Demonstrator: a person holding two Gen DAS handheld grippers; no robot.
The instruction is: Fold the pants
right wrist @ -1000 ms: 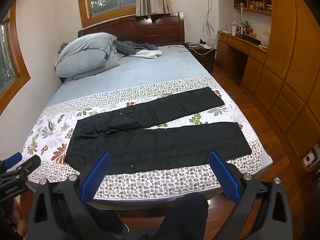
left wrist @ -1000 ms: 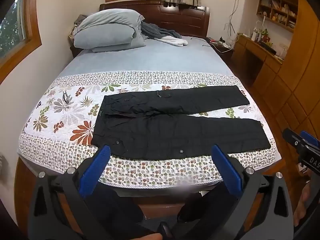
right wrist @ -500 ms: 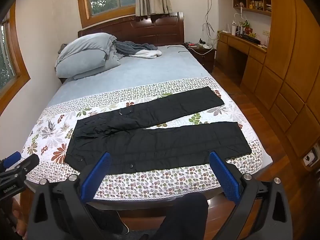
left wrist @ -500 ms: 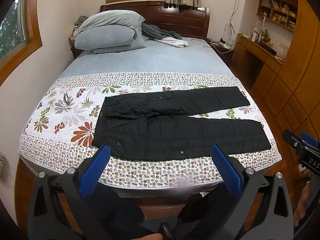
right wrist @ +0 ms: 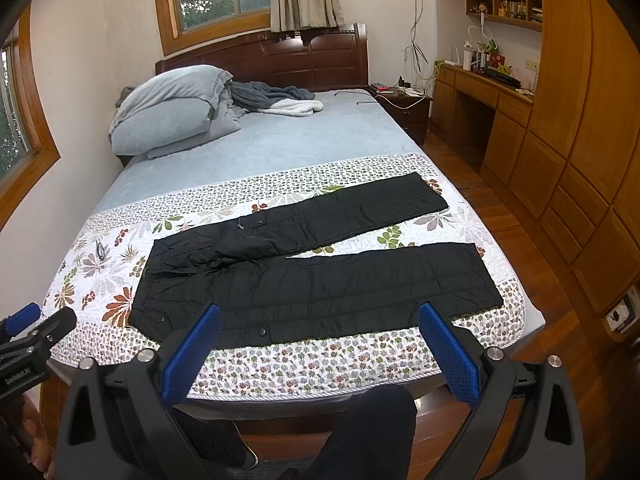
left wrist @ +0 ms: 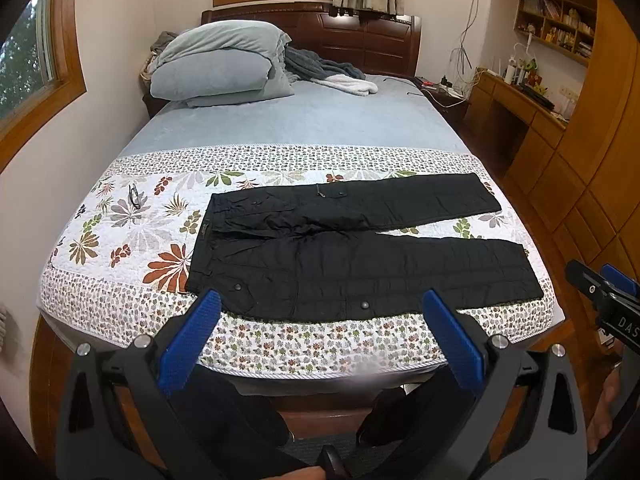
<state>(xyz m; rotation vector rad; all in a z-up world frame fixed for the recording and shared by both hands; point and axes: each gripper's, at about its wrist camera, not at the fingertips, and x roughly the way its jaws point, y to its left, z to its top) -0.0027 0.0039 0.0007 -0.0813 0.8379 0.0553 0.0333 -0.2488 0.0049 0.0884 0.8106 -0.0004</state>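
Ahead of the left gripper, whose blue pads stand wide apart with nothing between them, the black pants lie flat on the floral quilt, waistband to its left. The right gripper hangs equally spread and empty, the leg hems ahead to its right. The fabric looks quilted and soft (probably light, limp, a little slick), so it should drape freely; pinching the near waistband corner and near hem seems the soundest hold.
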